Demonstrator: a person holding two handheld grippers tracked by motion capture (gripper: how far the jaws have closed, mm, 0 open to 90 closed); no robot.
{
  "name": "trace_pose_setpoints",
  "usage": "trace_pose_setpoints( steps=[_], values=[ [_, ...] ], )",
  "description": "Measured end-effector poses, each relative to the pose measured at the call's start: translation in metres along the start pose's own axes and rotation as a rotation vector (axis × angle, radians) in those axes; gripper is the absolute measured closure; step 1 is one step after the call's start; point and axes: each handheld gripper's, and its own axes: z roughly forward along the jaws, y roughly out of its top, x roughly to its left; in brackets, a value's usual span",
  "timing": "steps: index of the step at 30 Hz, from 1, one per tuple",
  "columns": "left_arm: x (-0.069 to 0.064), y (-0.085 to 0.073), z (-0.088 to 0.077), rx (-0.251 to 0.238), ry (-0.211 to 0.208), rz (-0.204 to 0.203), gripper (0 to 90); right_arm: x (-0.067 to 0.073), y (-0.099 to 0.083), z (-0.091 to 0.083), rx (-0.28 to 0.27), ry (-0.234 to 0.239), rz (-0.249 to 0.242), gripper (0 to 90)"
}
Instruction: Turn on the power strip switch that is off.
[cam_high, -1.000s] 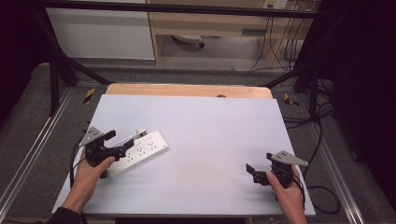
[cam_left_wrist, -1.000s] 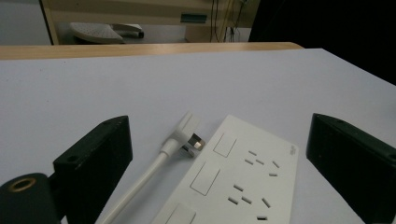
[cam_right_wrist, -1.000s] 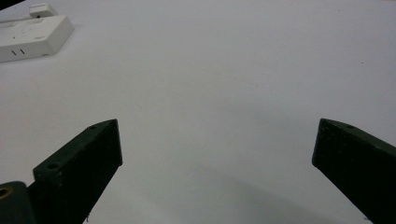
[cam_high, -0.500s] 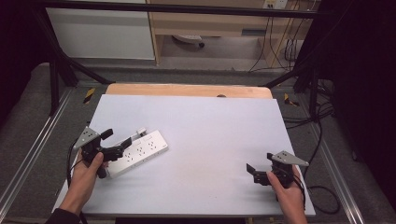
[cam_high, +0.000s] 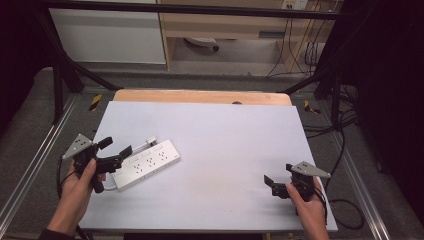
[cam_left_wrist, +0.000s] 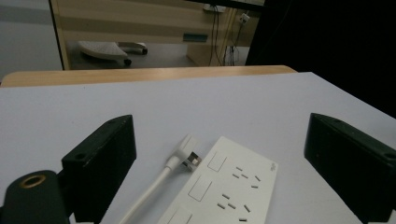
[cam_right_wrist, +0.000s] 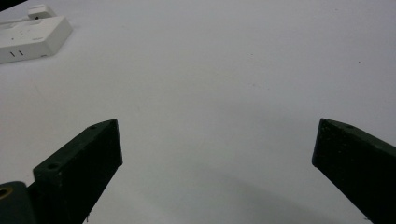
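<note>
Lifted and drawn back toward the lower left of the high view since a moment ago, the left claw (cam_high: 114, 147) now hangs just off the near end of the power strip (cam_high: 146, 164), its jaws spread wide and holding nothing. The white surface (cam_high: 230, 145) carries the strip at left of centre, lying flat and angled, with its white plug (cam_left_wrist: 187, 150) folded back just beside its far end. At lower right, the right claw (cam_high: 274, 186) rests low over bare surface, well apart from the strip, jaws likewise wide and empty. The likely trouble: a closing bite from this angle may catch only the strip's corner and skid or spin it across the smooth top. The loose cable (cam_left_wrist: 149, 193) beside it could also snag between the jaws and drag the plug along.
</note>
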Motion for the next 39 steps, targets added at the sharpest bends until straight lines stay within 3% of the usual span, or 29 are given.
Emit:
trace_pose_setpoints(
  steps=[9, 14, 29, 34, 39],
  values=[
    [0.0, 0.012, -0.027, -0.008, 0.002, 0.029, 9.2, 0.001, 0.0, 0.002, 0.004, 0.001, -0.003, 2.0],
    [0.003, 0.007, -0.038, 0.011, 0.002, 0.018, 9.6, 0.001, 0.0, 0.002, 0.002, 0.001, 0.001, 2.0],
    [0.026, -0.044, -0.055, 0.064, 0.043, 0.004, 9.8, 0.0, 0.0, 0.003, 0.006, -0.001, 0.006, 2.1],
    [0.027, -0.06, -0.052, 0.095, 0.03, 0.017, 10.5, 0.0, -0.001, 0.004, 0.008, -0.001, 0.006, 2.0],
    [0.02, -0.07, -0.045, 0.165, 0.009, 0.066, 10.3, 0.0, -0.001, 0.005, 0.015, -0.004, 0.009, 2.0]
  ],
)
